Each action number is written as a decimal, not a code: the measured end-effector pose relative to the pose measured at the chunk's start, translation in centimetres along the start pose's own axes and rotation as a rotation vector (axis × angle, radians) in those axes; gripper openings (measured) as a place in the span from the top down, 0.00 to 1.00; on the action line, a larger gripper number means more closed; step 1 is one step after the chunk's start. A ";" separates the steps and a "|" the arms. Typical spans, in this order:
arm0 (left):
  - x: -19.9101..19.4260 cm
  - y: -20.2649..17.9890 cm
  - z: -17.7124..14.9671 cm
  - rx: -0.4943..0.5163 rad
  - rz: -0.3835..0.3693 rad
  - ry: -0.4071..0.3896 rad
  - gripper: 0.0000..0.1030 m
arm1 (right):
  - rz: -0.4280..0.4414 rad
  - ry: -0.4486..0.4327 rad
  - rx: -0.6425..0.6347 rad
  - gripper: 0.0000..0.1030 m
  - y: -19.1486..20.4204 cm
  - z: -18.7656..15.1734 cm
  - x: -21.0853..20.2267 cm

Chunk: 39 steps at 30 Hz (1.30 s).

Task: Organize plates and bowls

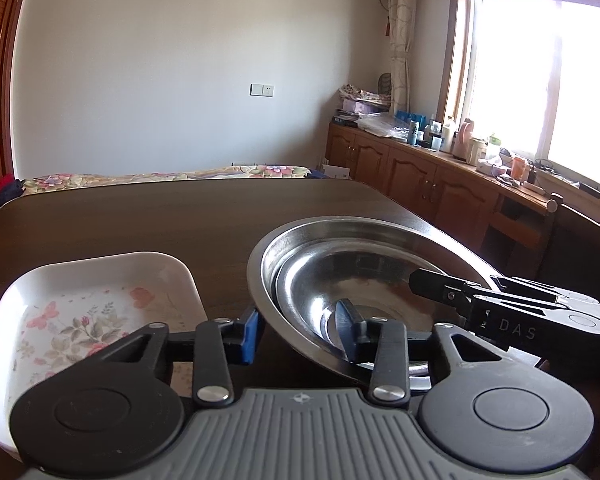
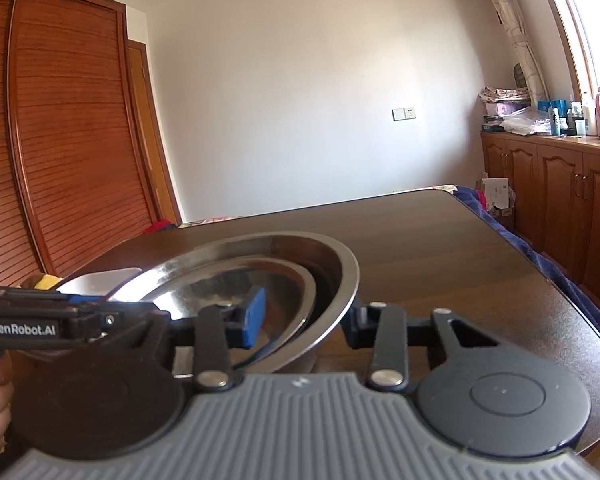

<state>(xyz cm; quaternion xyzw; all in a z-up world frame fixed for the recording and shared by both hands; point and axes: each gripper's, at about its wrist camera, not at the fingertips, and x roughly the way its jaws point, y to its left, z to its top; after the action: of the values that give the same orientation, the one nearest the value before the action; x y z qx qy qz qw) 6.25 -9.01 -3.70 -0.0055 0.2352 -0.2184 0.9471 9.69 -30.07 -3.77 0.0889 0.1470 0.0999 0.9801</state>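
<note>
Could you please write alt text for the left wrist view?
The left gripper straddles the near rim of two nested steel bowls on a dark table, jaws open. A floral white dish sits left; the right gripper reaches in opposite.

on the table (image 1: 140, 216) a smaller steel bowl (image 1: 340, 280) sits nested inside a larger steel bowl (image 1: 300, 232), with a square dish (image 1: 100, 280) just beside them on the left. a bed (image 1: 160, 174) lies behind the table, and cabinets (image 1: 420, 176) run along its right.
</note>
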 end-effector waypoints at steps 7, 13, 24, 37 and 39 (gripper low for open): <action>-0.4 0.4 -0.1 0.005 -0.002 -0.004 0.60 | 0.008 -0.001 0.017 0.62 -0.1 0.1 -0.1; -0.7 0.3 0.1 0.011 -0.002 -0.014 0.60 | 0.010 -0.008 0.017 0.62 -0.2 0.4 -0.3; -1.9 0.3 1.8 0.030 0.002 -0.049 0.60 | 0.030 -0.036 -0.022 0.62 0.1 2.0 -0.5; -3.1 1.4 5.2 0.044 0.015 -0.068 0.60 | 0.054 -0.061 -0.062 0.62 1.1 4.4 0.0; -3.3 1.7 5.6 0.049 0.023 -0.068 0.60 | 0.059 -0.060 -0.064 0.62 1.4 4.6 0.2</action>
<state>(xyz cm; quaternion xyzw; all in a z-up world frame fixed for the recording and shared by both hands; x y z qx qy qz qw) 6.85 -6.65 2.54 0.0130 0.1974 -0.2131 0.9568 11.08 -29.32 0.81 0.0647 0.1115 0.1309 0.9830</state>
